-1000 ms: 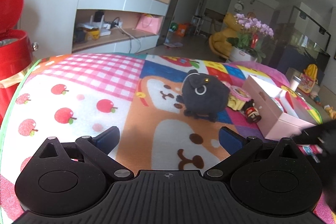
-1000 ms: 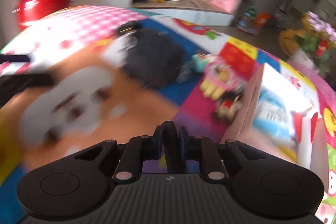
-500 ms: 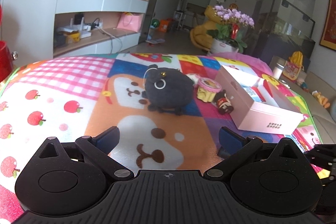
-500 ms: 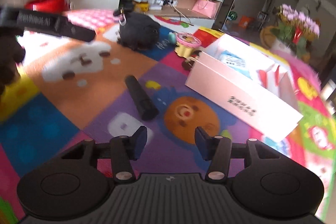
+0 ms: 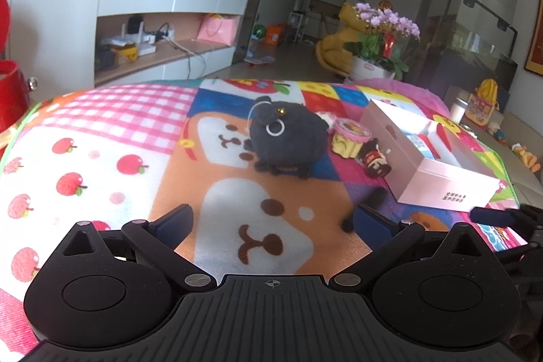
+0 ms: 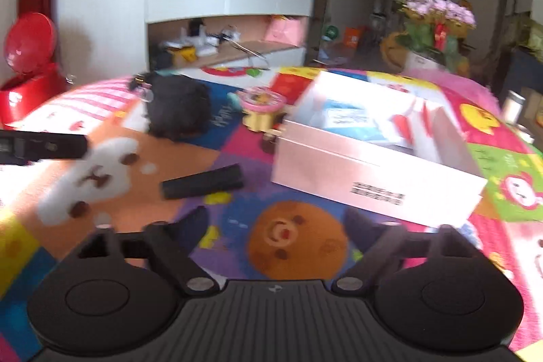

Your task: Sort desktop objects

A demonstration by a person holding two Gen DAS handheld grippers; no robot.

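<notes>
We hold both grippers over the cartoon play mat (image 5: 101,138), nothing gripped in either. The left gripper (image 5: 271,221) has its fingers spread wide and empty, aimed at 12 o'clock toward the dark plush toy (image 5: 288,138). The right gripper (image 6: 276,223) has just been opening its jaws; they now stand wide with only mat between them, ready for a new pick. The black cylinder (image 6: 203,181) lies flat on the mat at 11 o'clock of the right gripper, near the pink box (image 6: 373,178) but apart from it. The box sits open-topped at 1 o'clock, likely the sorting bin, since it already holds packets. The pink-lidded cup (image 5: 349,138) and small figurine (image 5: 375,160) wait between plush and box. The right view is blurred, so the cylinder's type is unclear.
</notes>
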